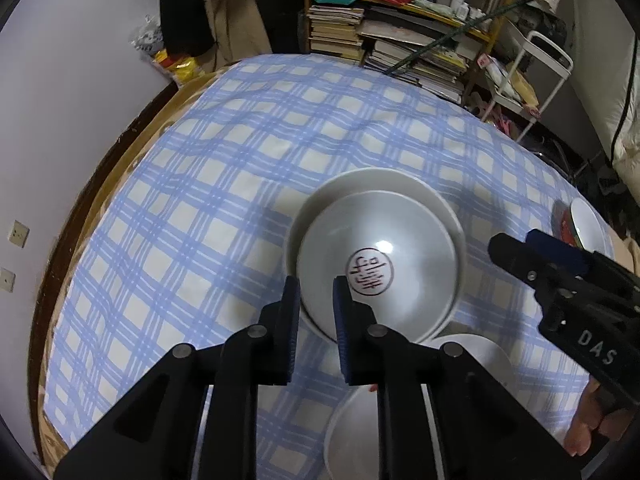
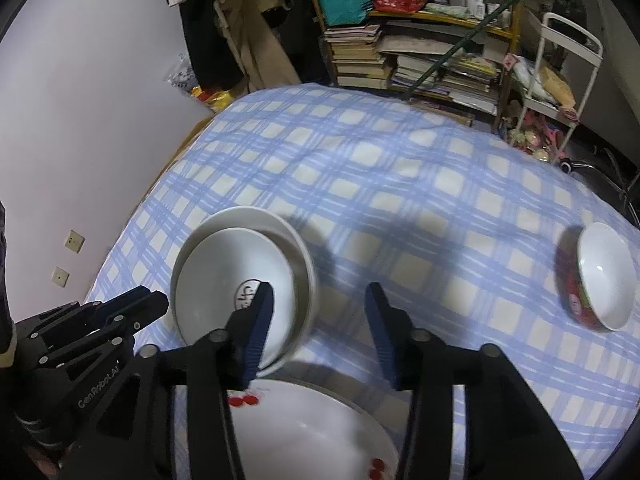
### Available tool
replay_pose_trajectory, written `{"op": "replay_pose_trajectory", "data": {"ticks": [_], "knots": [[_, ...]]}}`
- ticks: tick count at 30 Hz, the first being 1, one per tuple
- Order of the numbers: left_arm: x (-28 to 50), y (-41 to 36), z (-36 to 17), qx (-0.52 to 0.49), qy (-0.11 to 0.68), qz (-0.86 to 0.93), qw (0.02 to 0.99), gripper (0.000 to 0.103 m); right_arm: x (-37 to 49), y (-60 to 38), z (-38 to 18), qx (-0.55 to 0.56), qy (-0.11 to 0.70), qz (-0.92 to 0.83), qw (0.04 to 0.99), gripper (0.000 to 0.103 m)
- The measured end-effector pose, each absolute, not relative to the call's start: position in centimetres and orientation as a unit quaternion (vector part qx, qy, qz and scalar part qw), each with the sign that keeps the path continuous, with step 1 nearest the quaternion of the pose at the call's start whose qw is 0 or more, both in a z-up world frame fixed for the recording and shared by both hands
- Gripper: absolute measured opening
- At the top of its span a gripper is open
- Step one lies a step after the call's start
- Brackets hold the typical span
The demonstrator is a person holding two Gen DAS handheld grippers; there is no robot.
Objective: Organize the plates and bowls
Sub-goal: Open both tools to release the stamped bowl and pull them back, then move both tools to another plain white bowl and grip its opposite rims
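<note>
Far left, pale wall with two sockets (image 2: 75, 243). My left gripper (image 1: 317, 294) hangs above the near-left rim of the stacked dishes, jaws a narrow gap apart, nothing pinched between them; the rim shows in the gap, but I can't tell whether the pads touch it. The stack: white bowl with a round red-and-black seal mark (image 1: 370, 271) sitting inside a larger white plate (image 1: 320, 200), both flat on the blue-and-white checked tablecloth (image 1: 200, 200), a bit left of table centre. Below it, near edge, a white plate with red cherry prints (image 2: 312, 432), partly under my arms; in the left view a second white dish (image 1: 480, 354) peeks out beside it, touching or overlapping, can't tell which. My right gripper (image 2: 318, 300) sits just right of the stack, jaws well apart and empty, left finger over the bowl's inside, right finger over bare cloth. A person's fingers (image 1: 588, 424) wrap its handle. Far right, well apart from the stack, a red-patterned bowl with white inside (image 2: 600, 276), tilted on its side. Behind the table: bookshelf with piled books (image 2: 360, 56), white cart (image 2: 560, 80).
</note>
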State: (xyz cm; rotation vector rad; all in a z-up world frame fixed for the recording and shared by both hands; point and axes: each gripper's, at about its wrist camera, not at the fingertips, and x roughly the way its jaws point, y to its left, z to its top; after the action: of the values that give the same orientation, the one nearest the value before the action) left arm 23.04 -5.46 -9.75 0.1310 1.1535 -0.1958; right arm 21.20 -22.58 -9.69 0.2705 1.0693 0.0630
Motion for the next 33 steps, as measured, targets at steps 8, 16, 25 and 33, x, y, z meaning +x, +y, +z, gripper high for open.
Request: {"op": "replay_pose_trajectory", "data": {"ticks": [8,16,25,33], "knots": [[21.9,-10.6,-6.9,0.095,0.515,-0.125,0.843,0.049,19.0,-28.5,-8.2,0.135,0.496,-0.018,0.858,0.074],[22.3,-16.4,-5.0,0.111,0.503,-0.161,0.842,0.079,16.8,-35.2,-7.9,0.148,0.475,-0.069,0.865,0.101],[23.5,-22.7,-5.4,0.149,0.496,-0.183,0.836,0.080,15.6,-42.1,-8.9,0.177,0.472,-0.115,0.856,0.101],[24.1,-28.8,-6.4,0.177,0.484,-0.212,0.830,0.079,15.7,-46.5,-9.8,0.200,0.464,-0.148,0.850,0.101]]}}
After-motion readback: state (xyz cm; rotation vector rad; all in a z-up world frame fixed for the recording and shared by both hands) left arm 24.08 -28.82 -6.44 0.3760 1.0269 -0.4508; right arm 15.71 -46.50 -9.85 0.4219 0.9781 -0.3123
